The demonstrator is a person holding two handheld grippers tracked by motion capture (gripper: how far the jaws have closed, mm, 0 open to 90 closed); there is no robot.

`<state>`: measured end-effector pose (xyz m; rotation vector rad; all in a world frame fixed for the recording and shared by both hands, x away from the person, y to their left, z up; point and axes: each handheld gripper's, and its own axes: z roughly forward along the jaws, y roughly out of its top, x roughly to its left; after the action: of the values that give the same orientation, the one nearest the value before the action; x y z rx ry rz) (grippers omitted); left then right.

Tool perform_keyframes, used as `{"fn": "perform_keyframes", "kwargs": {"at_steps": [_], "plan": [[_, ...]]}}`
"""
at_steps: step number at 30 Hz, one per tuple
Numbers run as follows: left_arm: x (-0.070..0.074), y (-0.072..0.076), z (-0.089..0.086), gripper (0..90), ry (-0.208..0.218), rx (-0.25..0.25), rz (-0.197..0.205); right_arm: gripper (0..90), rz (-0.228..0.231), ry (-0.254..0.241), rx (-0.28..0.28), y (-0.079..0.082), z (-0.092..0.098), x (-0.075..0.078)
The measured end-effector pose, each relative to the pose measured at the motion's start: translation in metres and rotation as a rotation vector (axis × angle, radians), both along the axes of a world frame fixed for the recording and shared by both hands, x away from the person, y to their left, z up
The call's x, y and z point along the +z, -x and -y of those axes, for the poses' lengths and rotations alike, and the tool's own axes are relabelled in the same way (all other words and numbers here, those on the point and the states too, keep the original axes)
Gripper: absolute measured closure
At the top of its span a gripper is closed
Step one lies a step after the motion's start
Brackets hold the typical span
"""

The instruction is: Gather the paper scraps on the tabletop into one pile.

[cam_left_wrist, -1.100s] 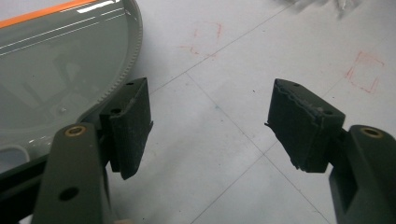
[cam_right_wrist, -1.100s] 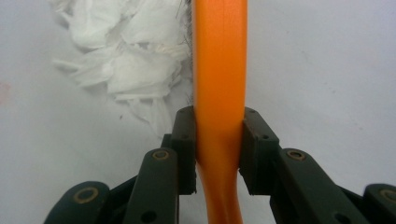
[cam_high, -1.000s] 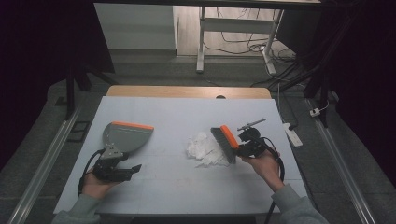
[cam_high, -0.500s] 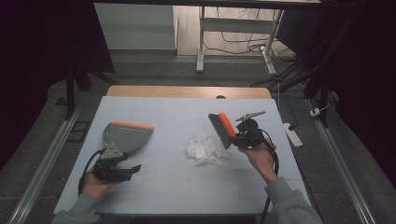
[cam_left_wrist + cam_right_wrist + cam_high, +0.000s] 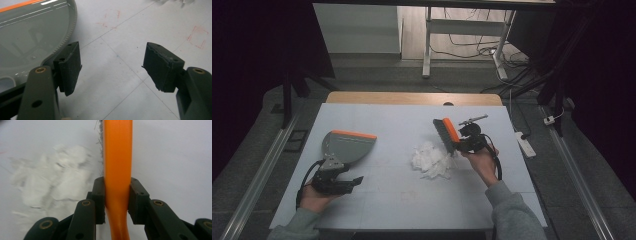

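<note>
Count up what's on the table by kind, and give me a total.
Dustpan: 1
Hand brush: 1
Pile of white scraps: 1
Total: 3

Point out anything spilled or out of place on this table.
A loose heap of white scraps lies scattered mid-table, left of the brush gripped by the right gripper. The dustpan sits apart, further left.

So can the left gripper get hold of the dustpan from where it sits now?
Probably yes: the left gripper stands open, the dustpan lies just off one jaw, handle toward it, and only bare table lies between.
</note>
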<state>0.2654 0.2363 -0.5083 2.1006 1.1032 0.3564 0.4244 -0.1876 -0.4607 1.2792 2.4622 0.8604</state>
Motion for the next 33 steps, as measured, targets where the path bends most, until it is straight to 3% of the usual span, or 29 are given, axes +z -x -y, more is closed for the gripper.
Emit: {"fn": "perform_keyframes", "kwargs": {"at_steps": [3,5,8,13,18,23,33], "plan": [[0.000,0.001,0.000,31.0,0.003,0.003,0.001,70.0,0.020,0.000,0.021,0.002,-0.006,0.001],[0.000,0.000,0.000,31.0,0.005,0.004,0.002,69.9,0.038,-0.025,0.027,0.003,-0.004,0.005],[0.000,0.000,0.000,31.1,0.003,0.004,0.000,70.0,0.082,-0.045,0.020,0.007,0.003,0.013],[0.000,0.000,0.000,31.1,0.003,0.005,0.001,69.9,0.117,-0.107,0.009,0.015,0.022,0.026],[0.000,-0.001,-0.001,31.0,0.007,0.011,-0.003,69.9,0.128,-0.118,0.047,0.027,0.034,0.027],[0.001,-0.001,-0.002,31.0,0.018,0.017,0.002,70.0,0.146,-0.096,0.074,0.035,0.041,0.023],[0.002,-0.003,0.001,30.9,0.017,0.012,0.018,69.9,0.170,-0.095,0.096,0.054,0.059,0.014]]}}
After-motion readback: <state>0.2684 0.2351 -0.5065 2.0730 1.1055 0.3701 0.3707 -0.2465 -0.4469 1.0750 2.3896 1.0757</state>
